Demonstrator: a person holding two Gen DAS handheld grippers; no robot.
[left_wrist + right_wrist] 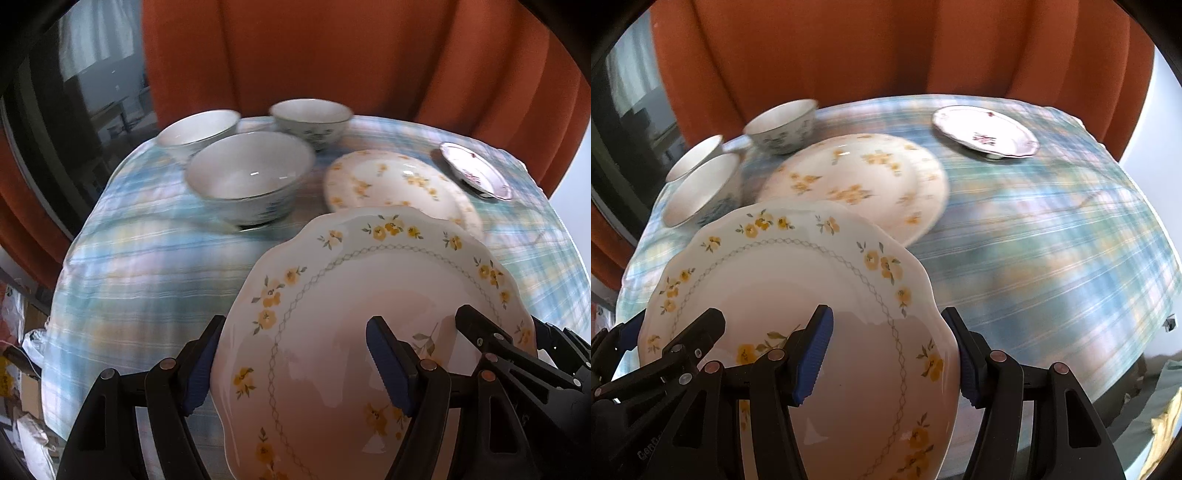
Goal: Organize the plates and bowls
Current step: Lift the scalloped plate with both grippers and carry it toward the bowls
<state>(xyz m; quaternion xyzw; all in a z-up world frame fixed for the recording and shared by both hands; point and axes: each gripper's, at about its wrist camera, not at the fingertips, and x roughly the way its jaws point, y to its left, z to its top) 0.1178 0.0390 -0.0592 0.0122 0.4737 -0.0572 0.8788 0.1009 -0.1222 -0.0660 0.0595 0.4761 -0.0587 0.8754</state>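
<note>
A scalloped white plate with yellow flowers hangs tilted above the table, gripped from both sides. My left gripper is shut on its left rim, one blue pad under the edge and one on the upper face. My right gripper is shut on the right rim in the same way. Just beyond the held plate, a matching yellow-flowered plate stack lies on the table. Three white bowls stand at the far left.
A small plate with pink flowers sits at the far right of the checked blue tablecloth. An orange curtain hangs behind the table. Clutter lies on the floor at the left.
</note>
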